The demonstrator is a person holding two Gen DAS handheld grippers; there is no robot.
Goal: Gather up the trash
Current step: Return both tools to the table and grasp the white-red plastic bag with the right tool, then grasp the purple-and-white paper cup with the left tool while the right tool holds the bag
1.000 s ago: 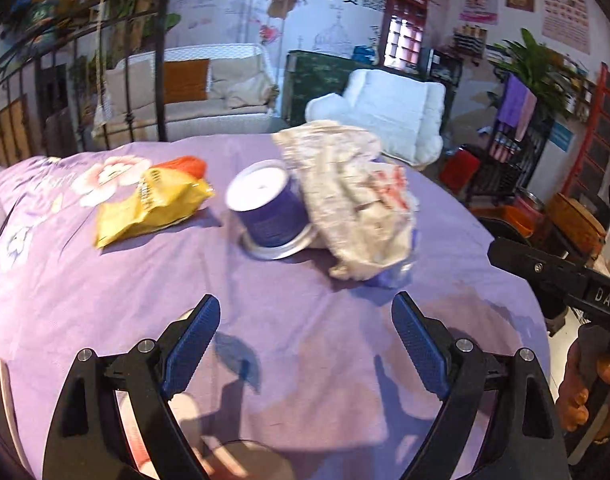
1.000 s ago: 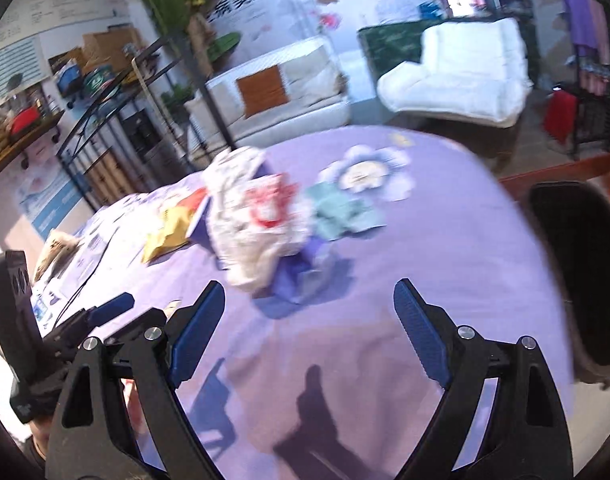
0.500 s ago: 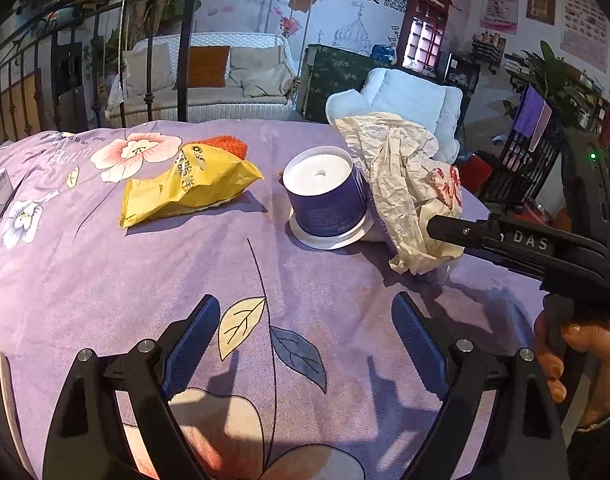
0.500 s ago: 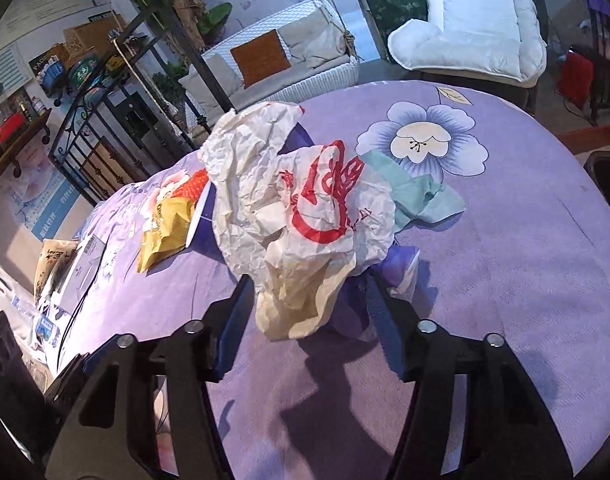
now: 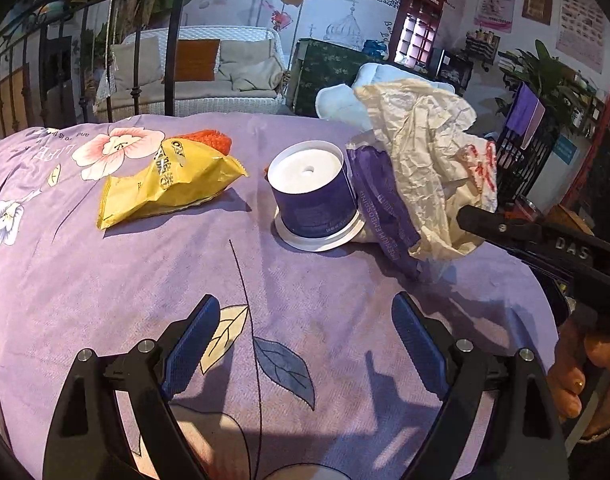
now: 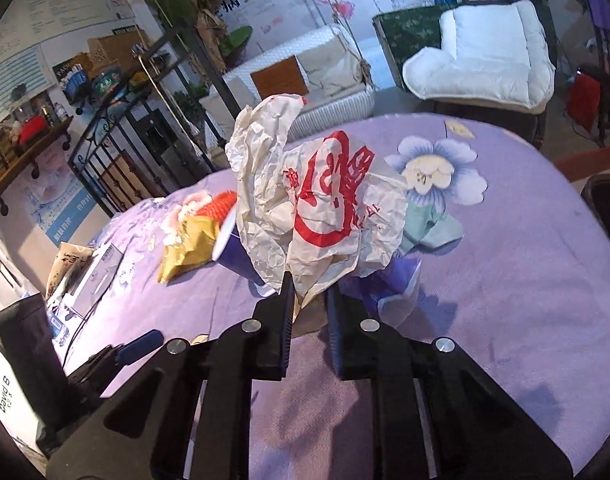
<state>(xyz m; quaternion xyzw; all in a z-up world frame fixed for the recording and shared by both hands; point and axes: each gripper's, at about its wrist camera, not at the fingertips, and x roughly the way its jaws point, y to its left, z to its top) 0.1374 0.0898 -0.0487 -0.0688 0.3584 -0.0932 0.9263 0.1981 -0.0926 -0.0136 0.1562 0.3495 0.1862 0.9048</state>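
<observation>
Left wrist view: the left gripper point(image 5: 301, 344) hangs with fingers wide apart and empty over the purple tablecloth point(image 5: 105, 272). The yellow snack bag point(image 5: 165, 184) at far left and the purple cup point(image 5: 313, 196) mid-table lie uncollected.

Right wrist view: the right gripper point(image 6: 309, 312) has just been closing and pinches the near edge of the crumpled paper bag point(image 6: 317, 208), which rests against the cup. Collection looks barely begun.

Cream crumpled wrapper point(image 6: 325, 216) with red print, yellow snack bag point(image 5: 169, 184), purple floral tablecloth point(image 5: 105, 280)
</observation>
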